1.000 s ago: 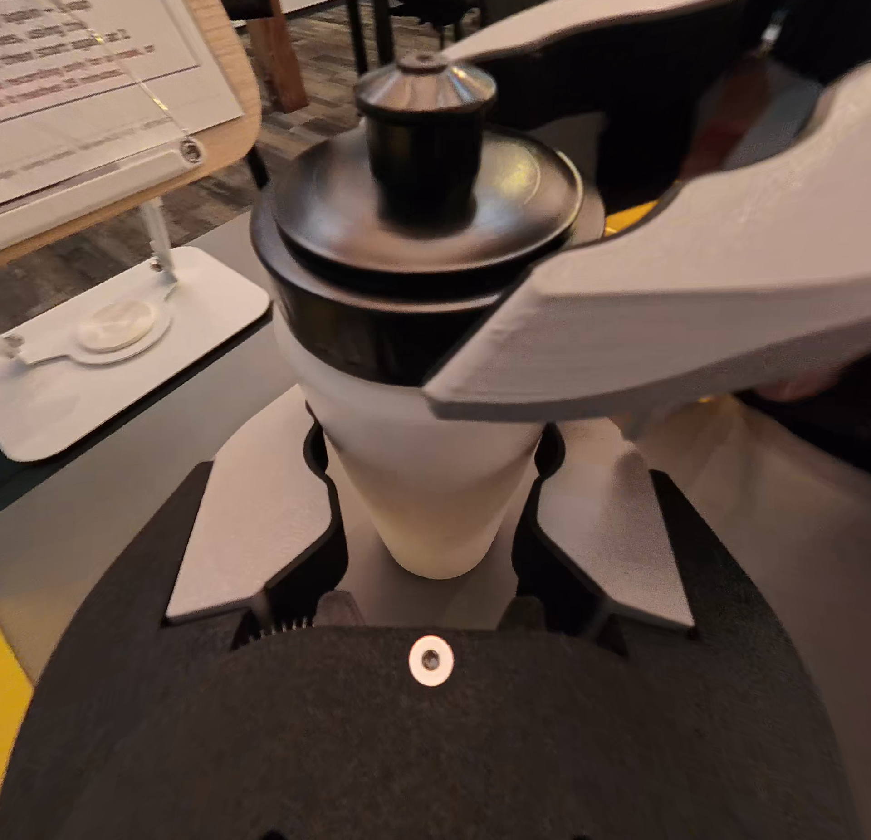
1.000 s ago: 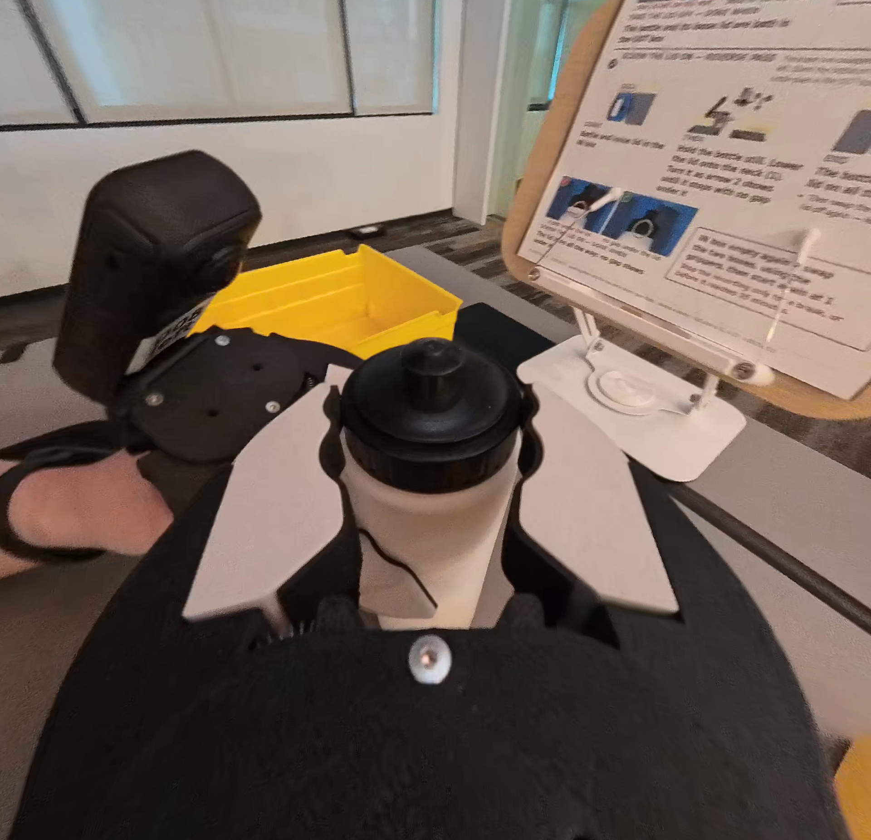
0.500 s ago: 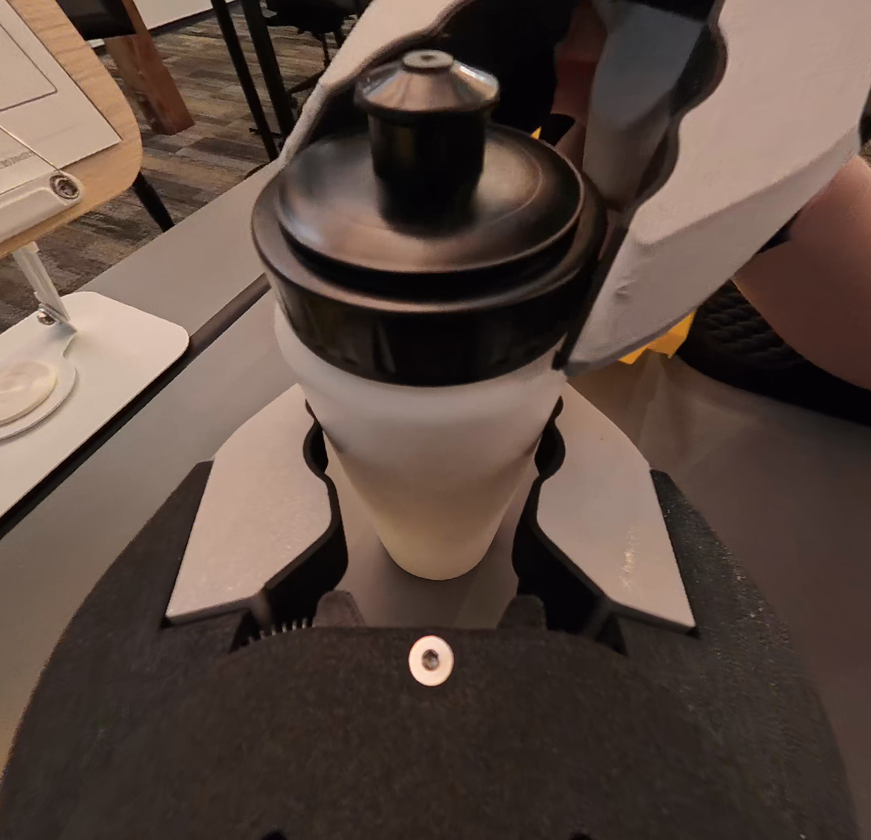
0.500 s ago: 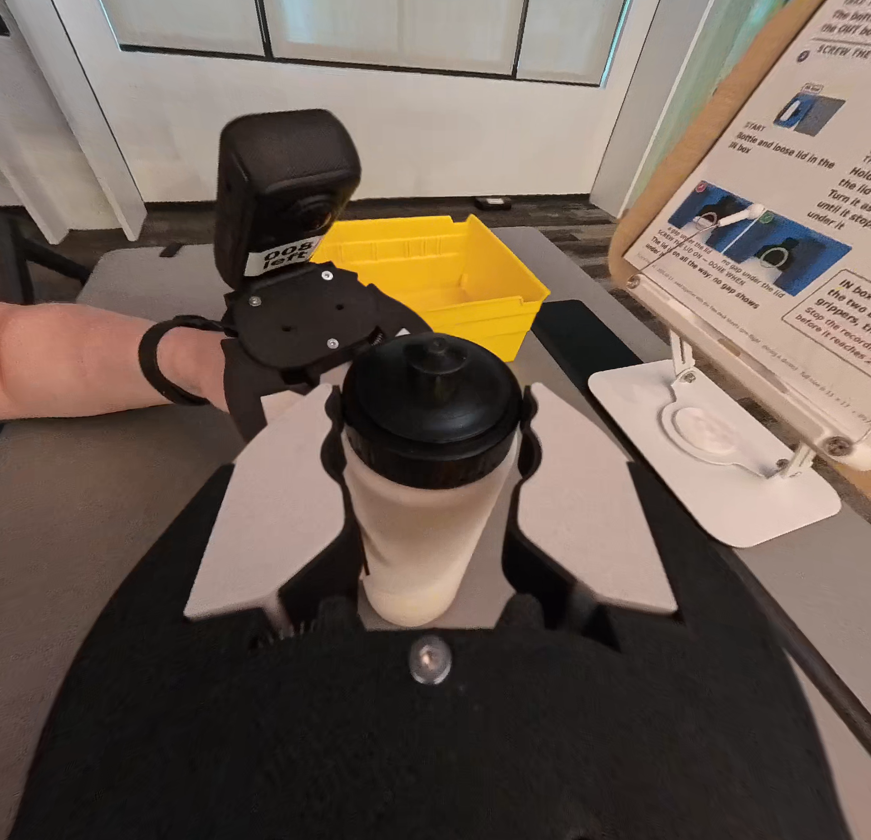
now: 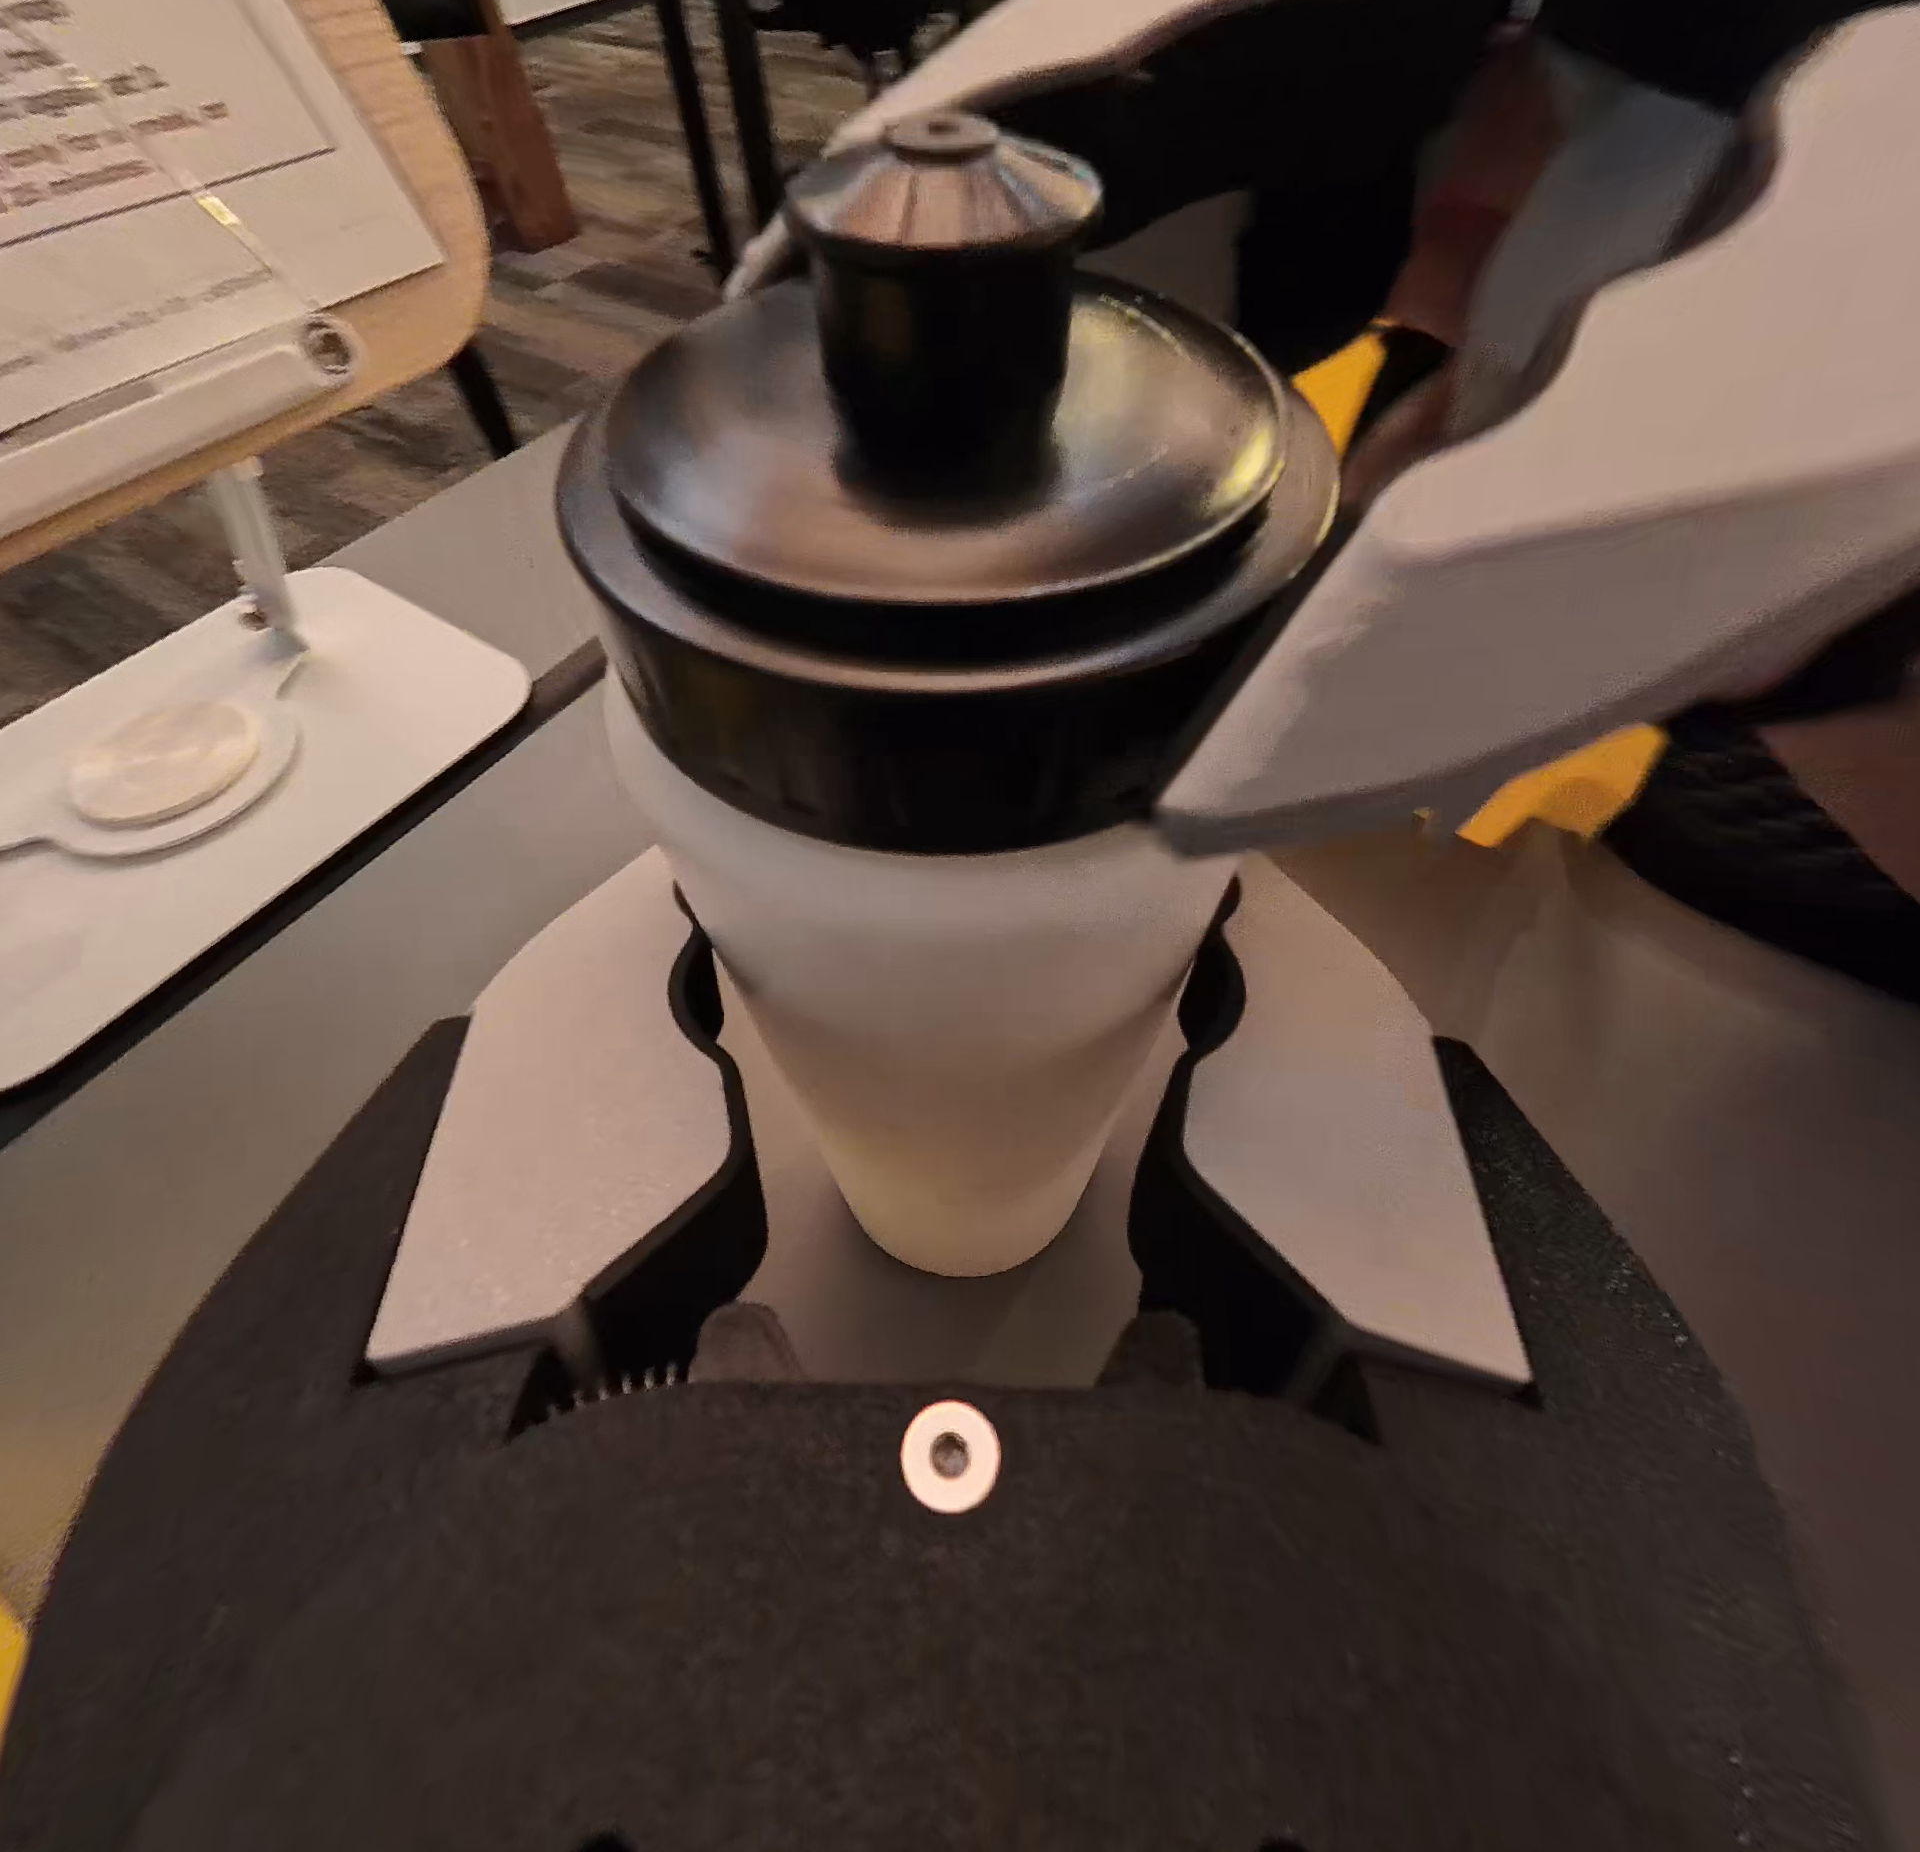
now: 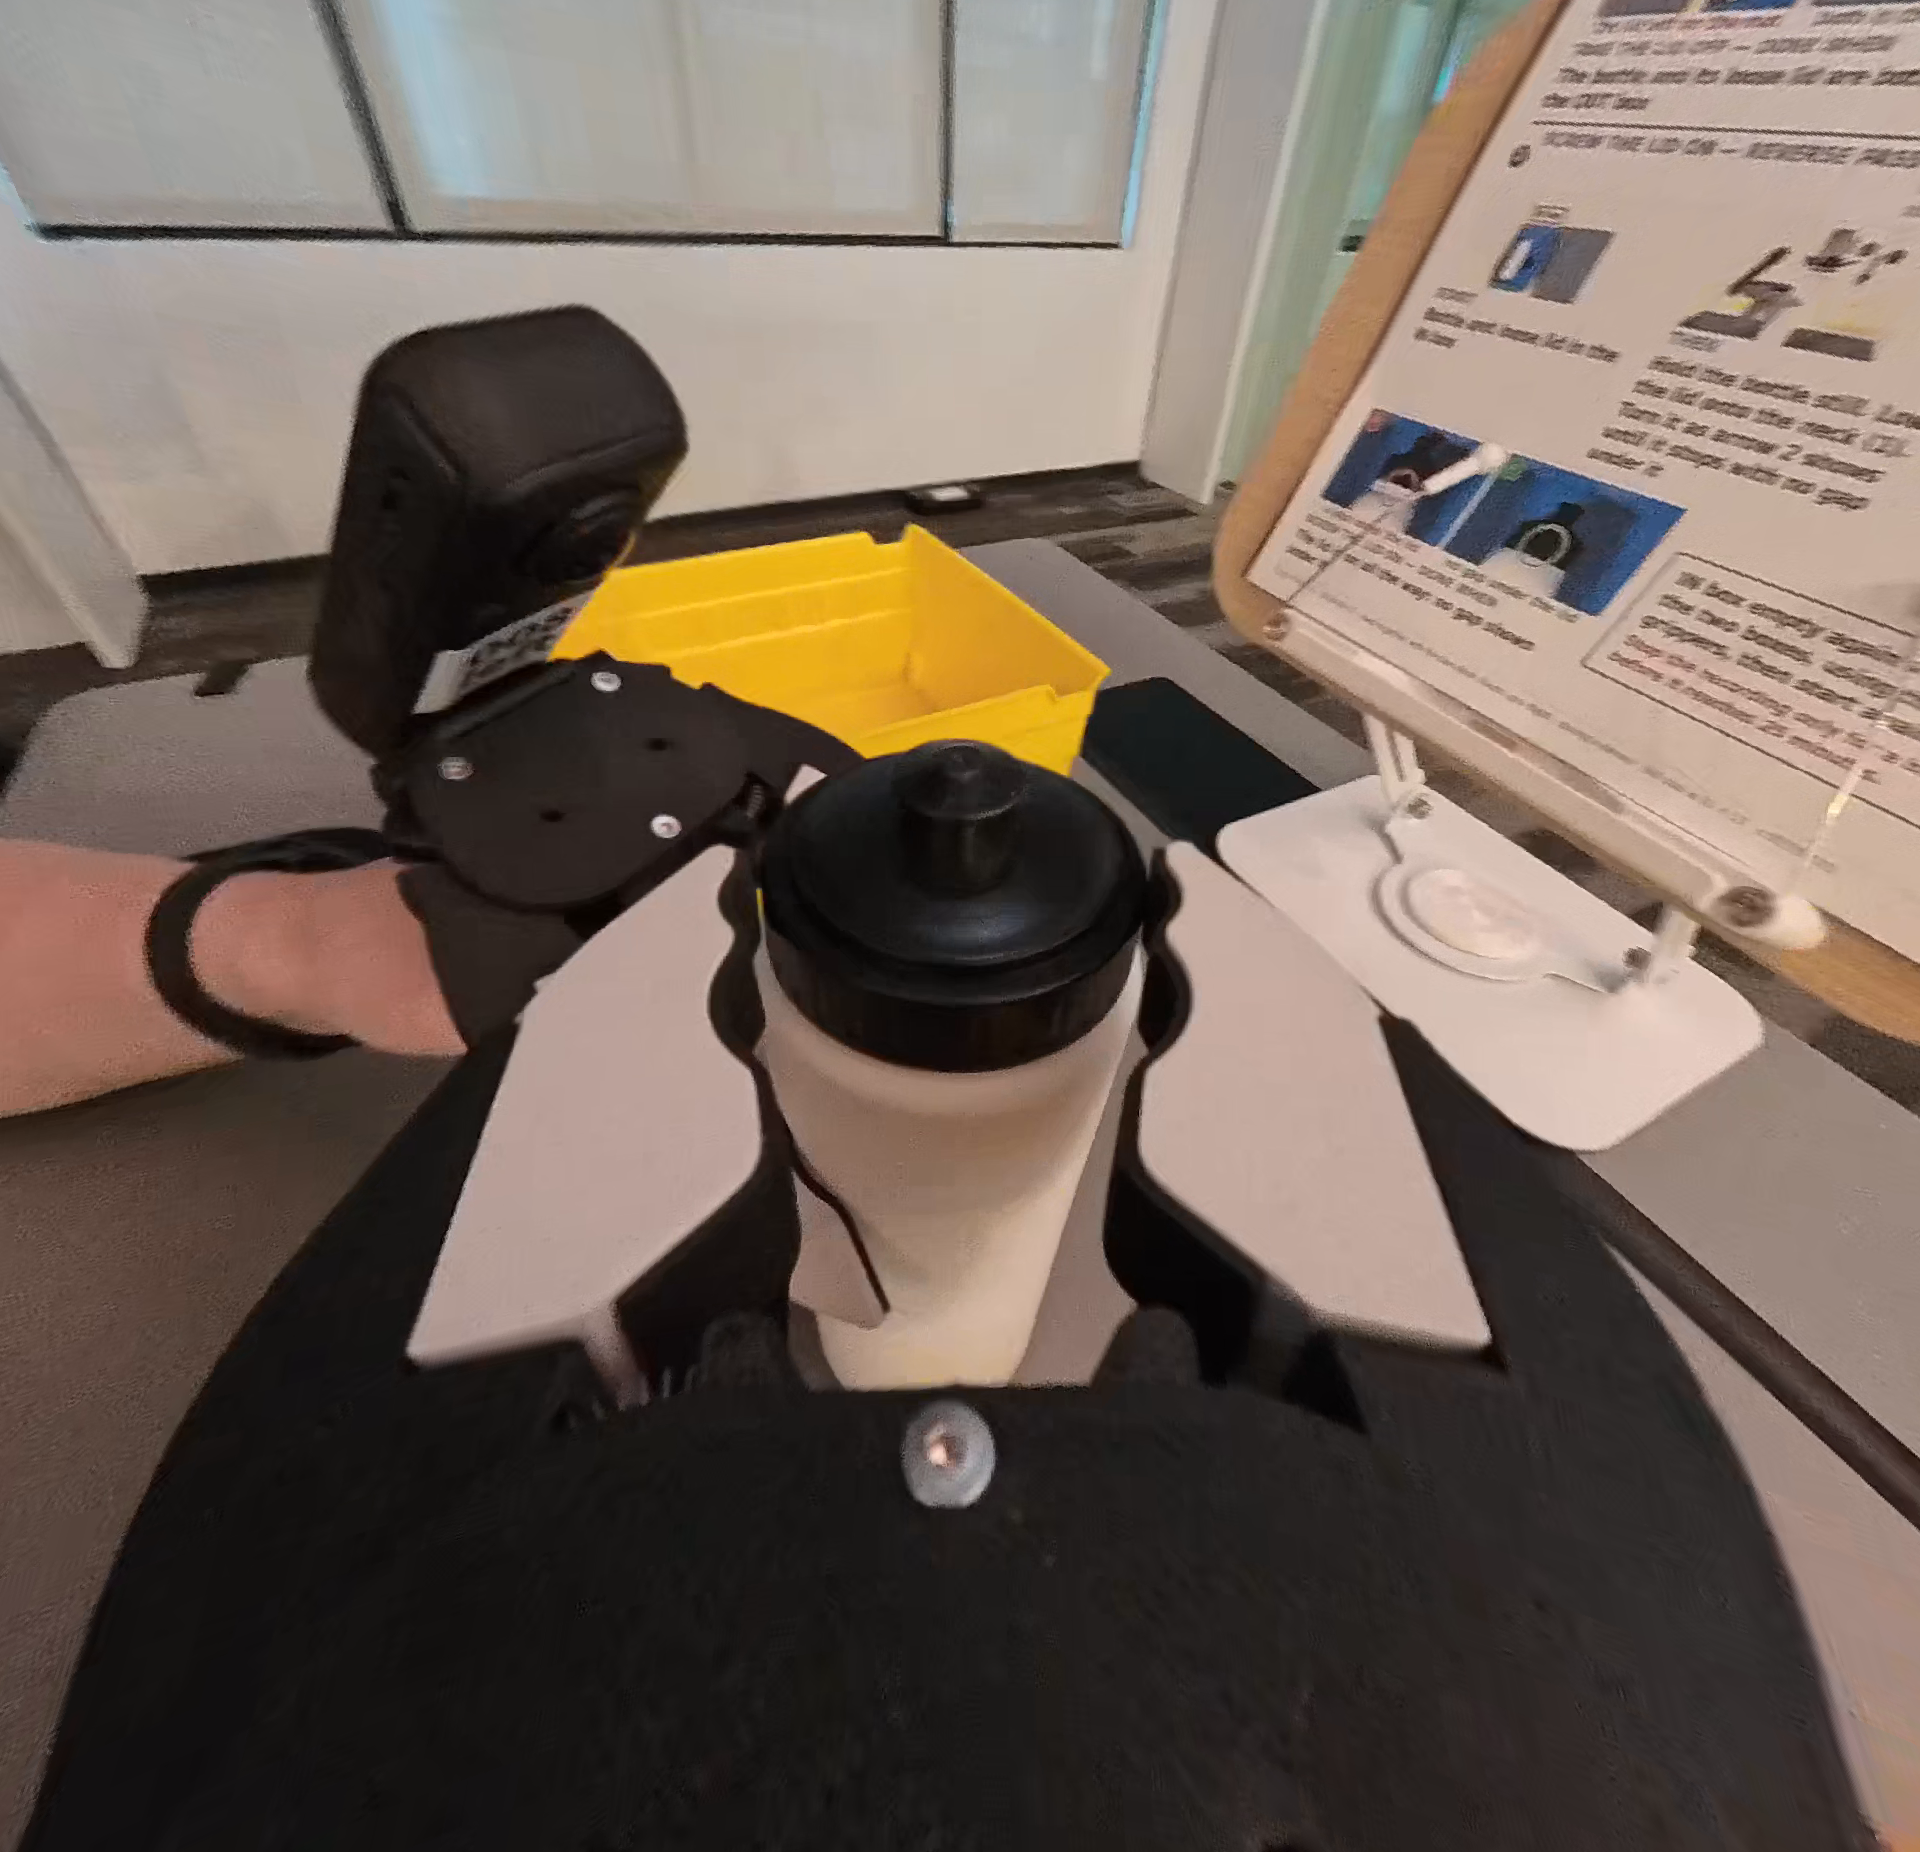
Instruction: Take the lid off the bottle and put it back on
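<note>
A white bottle (image 5: pixel 951 1023) stands upright on the grey table with its black spout lid (image 5: pixel 945 555) on the neck. My left gripper (image 5: pixel 951 929) is shut on the bottle's body, low down. My right gripper (image 6: pixel 945 877) is shut on the lid (image 6: pixel 945 929), one finger on each side of its rim. The bottle body (image 6: pixel 935 1179) shows below, with no gap visible under the lid. In the left wrist view the right gripper's grey fingers (image 5: pixel 1558 597) reach in from the right. One left finger (image 6: pixel 836 1272) shows against the bottle in the right wrist view.
A yellow bin (image 6: pixel 883 639) stands behind the bottle. An instruction board (image 6: pixel 1662 400) on a white stand base (image 6: pixel 1507 992) is at the right, also in the left wrist view (image 5: pixel 156 192). A black mat (image 6: pixel 1184 753) lies beside the bin. A person's hand (image 6: pixel 260 961) holds the left gripper. The left gripper's tips are roughly 7 cm from the right gripper's.
Both views swung round the bottle half a second ago and have swung back to about where they were a second ago. Both grippers kept their hold. The lid stays on the neck.
</note>
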### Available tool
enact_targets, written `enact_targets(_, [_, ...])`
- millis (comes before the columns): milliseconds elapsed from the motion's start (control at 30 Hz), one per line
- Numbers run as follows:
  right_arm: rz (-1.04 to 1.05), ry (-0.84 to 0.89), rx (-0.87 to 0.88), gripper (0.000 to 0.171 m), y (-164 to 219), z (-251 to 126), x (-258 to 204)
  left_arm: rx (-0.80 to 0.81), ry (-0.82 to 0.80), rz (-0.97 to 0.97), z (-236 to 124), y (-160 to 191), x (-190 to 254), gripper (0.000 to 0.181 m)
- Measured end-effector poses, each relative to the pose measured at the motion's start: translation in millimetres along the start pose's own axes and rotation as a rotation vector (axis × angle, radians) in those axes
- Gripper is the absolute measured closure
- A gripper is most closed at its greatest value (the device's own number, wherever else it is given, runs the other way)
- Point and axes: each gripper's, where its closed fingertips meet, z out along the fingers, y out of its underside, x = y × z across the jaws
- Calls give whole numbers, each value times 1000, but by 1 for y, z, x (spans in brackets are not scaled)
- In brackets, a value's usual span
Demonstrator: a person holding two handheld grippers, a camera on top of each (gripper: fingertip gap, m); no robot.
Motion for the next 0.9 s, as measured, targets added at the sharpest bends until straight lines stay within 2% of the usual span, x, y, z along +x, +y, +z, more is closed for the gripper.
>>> enact_targets(100, [48,-164,20,96,0,-6,-8,10,99,39,2,-1,15,93])
enact_targets(200, [44,-180,15,96,0,-7,-9,6,103,55,2,-1,17,93])
enact_targets(267, [10,-124,-9,96,1,-6,-7,-5,45,49,2,-1,12,93])
enact_targets(367, [24,62,15,95,-1,2,-1,2,-82,14,1,-1,-1,93])
enact_targets(467, [75,239,79,95,-3,3,3,15,-140,-4,1,-1,-3,93])
enact_targets(533, [75,260,64,96,-3,1,3,1,-137,2,1,-1,-2,93])
enact_targets(733, [-64,-33,-10,95,0,-2,-3,-16,14,-2,1,0,5,93])
enact_targets(833, [-97,-106,-19,95,4,-6,-8,-15,88,46,1,0,15,93])
enact_targets(900, [-102,-88,-19,95,4,-5,-8,-14,95,46,1,0,15,93])
